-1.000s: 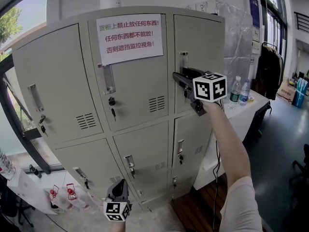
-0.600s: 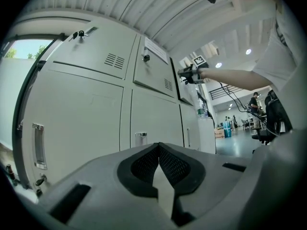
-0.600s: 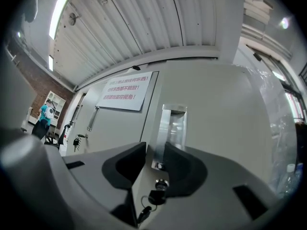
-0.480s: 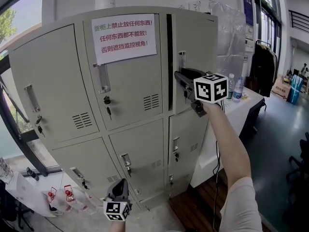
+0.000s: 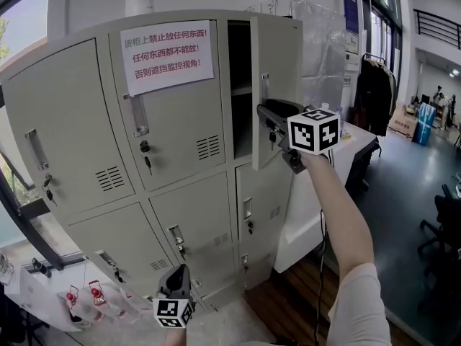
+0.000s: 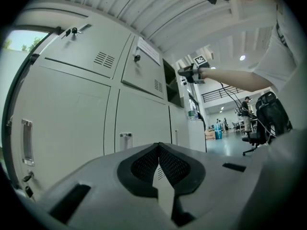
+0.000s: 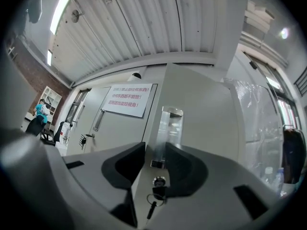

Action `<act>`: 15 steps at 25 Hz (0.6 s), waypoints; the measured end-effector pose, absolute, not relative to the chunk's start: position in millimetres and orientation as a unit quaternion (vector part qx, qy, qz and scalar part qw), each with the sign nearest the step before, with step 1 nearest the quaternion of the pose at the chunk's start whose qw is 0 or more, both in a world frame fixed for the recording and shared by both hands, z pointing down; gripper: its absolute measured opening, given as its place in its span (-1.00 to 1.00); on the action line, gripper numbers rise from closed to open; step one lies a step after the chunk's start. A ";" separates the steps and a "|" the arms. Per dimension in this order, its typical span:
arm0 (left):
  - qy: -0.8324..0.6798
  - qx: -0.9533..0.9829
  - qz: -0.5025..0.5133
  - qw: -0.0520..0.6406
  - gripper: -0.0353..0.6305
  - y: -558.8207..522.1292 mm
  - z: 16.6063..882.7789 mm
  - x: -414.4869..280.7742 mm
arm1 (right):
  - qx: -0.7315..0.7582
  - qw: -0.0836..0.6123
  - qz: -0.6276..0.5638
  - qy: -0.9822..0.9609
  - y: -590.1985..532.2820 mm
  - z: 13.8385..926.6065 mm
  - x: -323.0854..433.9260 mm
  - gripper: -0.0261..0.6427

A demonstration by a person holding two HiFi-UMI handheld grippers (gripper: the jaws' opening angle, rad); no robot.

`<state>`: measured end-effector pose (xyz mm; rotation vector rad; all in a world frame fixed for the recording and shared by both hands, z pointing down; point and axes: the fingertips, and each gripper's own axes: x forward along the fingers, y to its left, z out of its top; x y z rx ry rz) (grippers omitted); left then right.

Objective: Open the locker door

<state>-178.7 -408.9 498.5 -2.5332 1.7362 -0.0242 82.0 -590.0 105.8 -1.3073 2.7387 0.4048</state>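
The grey locker bank [image 5: 86, 121] fills the head view. Its upper right door [image 5: 281, 56] stands ajar, with a dark gap and a shelf showing on its left side. My right gripper [image 5: 263, 112] is shut on that door's metal handle [image 5: 264, 86]. In the right gripper view the pads [image 7: 125, 166] clamp the lower end of the handle [image 7: 170, 126], just above the lock with its hanging key [image 7: 154, 195]. My left gripper [image 5: 178, 272] hangs low in front of the bottom lockers. Its jaws [image 6: 159, 150] are shut with nothing between them.
A white paper sign with red print [image 5: 167, 55] is taped on the upper middle door. A white table with bottles [image 5: 353, 146] stands right of the lockers, with a coat rack [image 5: 374, 96] behind it. Small red items [image 5: 94, 294] lie at lower left.
The upper right door has swung from closed to ajar, opening a dark gap. The right gripper has stayed at its handle. The left gripper has not moved.
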 end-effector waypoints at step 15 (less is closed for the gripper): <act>0.496 -0.868 0.002 0.036 -0.87 -408.5 496.2 -121.0 | -0.493 0.016 0.140 0.858 -539.5 106.3 158.4 -0.56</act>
